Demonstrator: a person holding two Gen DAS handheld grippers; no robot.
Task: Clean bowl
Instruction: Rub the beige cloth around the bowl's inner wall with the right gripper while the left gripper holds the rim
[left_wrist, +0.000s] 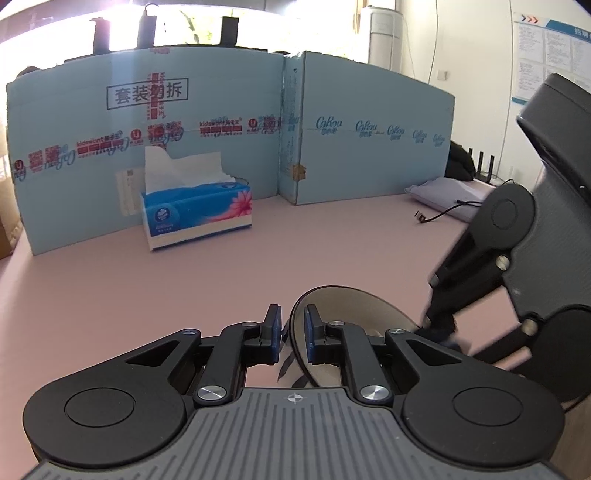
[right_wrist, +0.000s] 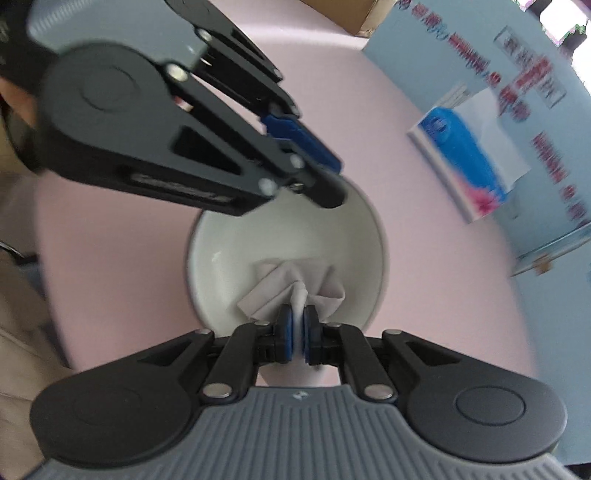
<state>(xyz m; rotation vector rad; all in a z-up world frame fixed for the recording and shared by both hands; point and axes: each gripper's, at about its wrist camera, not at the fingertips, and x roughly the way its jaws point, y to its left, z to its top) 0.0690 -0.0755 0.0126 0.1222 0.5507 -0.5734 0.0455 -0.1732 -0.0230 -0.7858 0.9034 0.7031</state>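
Two views examined. Left wrist view: the left gripper has its blue-padded fingers astride the near rim of the bowl, one pad outside, one inside, clamped on the rim. The bowl sits on the pink table, its inside mostly hidden from this angle. The right gripper reaches down into the bowl from the right, its tips blurred and its contents not readable here. Further back stand a blue tissue box with a sheet sticking up, and a light blue cardboard screen behind it.

Right wrist view: looking down into the bowl, white inside. The right gripper is closed on a crumpled white tissue, which lies against the bowl's inner wall at the near side. The left gripper enters from upper left and meets the far rim; its grip is not clear from here. The tissue box appears at right, blurred
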